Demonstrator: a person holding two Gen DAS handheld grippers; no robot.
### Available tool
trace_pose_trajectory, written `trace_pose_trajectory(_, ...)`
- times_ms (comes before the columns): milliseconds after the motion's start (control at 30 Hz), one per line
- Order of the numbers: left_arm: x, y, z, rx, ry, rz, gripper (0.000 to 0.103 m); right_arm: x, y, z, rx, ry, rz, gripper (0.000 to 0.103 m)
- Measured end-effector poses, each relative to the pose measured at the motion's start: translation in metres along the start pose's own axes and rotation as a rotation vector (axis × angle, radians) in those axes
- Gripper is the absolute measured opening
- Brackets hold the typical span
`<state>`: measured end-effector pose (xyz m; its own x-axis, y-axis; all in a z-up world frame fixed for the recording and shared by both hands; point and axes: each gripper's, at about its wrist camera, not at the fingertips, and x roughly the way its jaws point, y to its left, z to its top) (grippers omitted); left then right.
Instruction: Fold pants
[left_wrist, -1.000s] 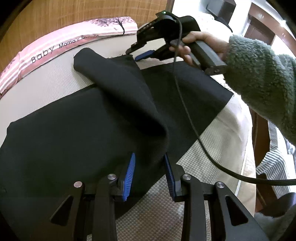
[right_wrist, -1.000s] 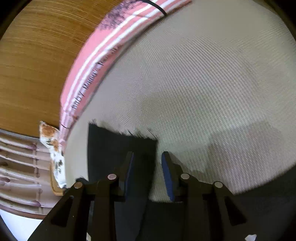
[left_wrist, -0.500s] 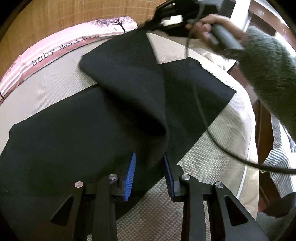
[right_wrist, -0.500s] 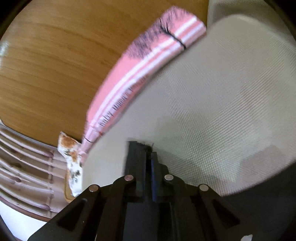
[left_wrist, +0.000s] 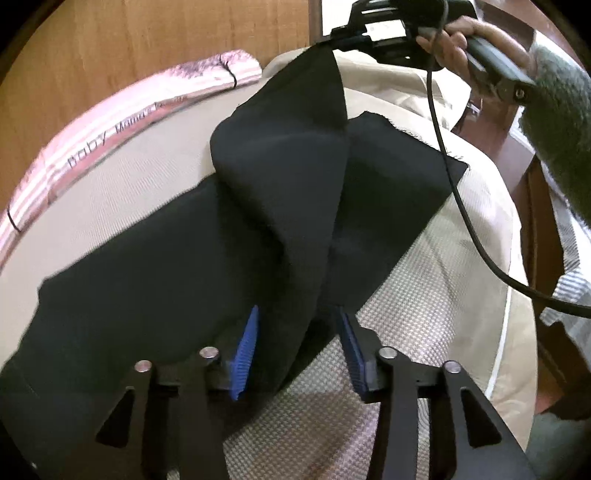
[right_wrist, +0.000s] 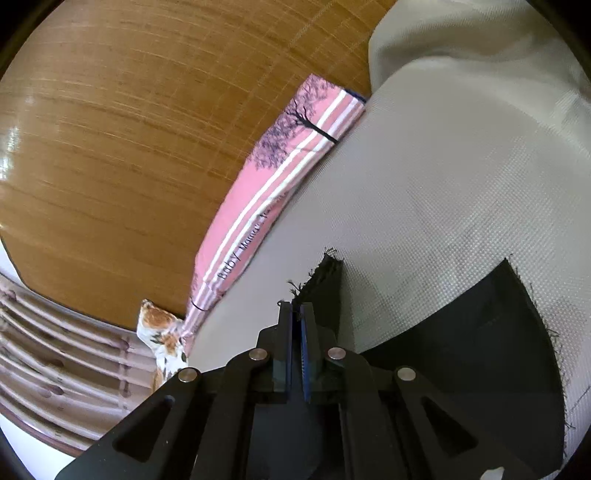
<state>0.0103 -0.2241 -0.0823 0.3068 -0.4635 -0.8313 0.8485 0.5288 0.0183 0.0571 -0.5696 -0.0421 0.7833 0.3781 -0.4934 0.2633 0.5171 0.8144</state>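
Black pants (left_wrist: 155, 280) lie spread on the beige bed cover (left_wrist: 436, 332), one leg lifted as a ridge. Right gripper (right_wrist: 297, 314), held by a hand (left_wrist: 448, 40) in a green fleece sleeve (left_wrist: 557, 122), has its jaws pressed together on the frayed hem of this leg. Left gripper (left_wrist: 299, 347) has just been opening; its blue pads (left_wrist: 245, 343) stand apart around the fold without pressing it. Pink striped cloth (right_wrist: 273, 192) lies along the wooden headboard (right_wrist: 129, 129).

Beige woven mattress (left_wrist: 424, 332), pink striped pillow (right_wrist: 273, 192), wooden headboard (right_wrist: 129, 129), floral cloth (right_wrist: 162, 332)
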Motion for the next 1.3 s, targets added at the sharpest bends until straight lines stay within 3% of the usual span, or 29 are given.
trace_pose_trajectory(267, 0.003, -0.007, 0.008, 0.041, -0.048, 0.112, 0.048, -0.046, 0.006, -0.010, 0.016, -0.086, 0.054, 0.005)
trace_pose_trajectory(367, -0.001, -0.007, 0.011, 0.042, -0.076, 0.105, 0.044, -0.067, -0.004, -0.020, 0.028, -0.121, 0.037, 0.005)
trace_pose_trajectory(433, 0.000, -0.003, 0.013, 0.027, -0.068, 0.075, 0.027, -0.080, -0.017, -0.030, 0.062, -0.141, 0.016, 0.005)
trace_pose_trajectory(633, 0.009, -0.005, 0.007, 0.027, -0.022, 0.021, 0.024, -0.114, -0.066, -0.062, 0.148, -0.198, -0.109, 0.003)
trace_pose_trajectory(767, 0.013, -0.012, 0.004, 0.044, -0.009, 0.019, 0.024, -0.115, -0.100, -0.077, 0.211, -0.174, -0.187, 0.003)
trace_pose_trajectory(833, 0.012, -0.011, 0.004, 0.038, -0.010, 0.021, 0.024, -0.108, -0.109, -0.085, 0.219, -0.114, -0.184, 0.006)
trace_pose_trajectory(900, 0.012, -0.012, 0.004, 0.035, -0.009, 0.021, 0.024, -0.101, -0.107, -0.092, 0.192, -0.076, -0.248, 0.008)
trace_pose_trajectory(1033, 0.011, -0.013, 0.003, 0.041, -0.011, 0.029, 0.024, -0.088, -0.112, -0.106, 0.208, -0.011, -0.261, 0.009)
trace_pose_trajectory(1167, 0.010, -0.010, 0.004, 0.034, -0.009, 0.029, 0.024, -0.083, -0.118, -0.112, 0.222, 0.011, -0.296, 0.019)
trace_pose_trajectory(1300, 0.011, -0.011, 0.003, 0.036, -0.003, 0.034, 0.024, -0.075, -0.120, -0.108, 0.220, 0.000, -0.289, 0.020)
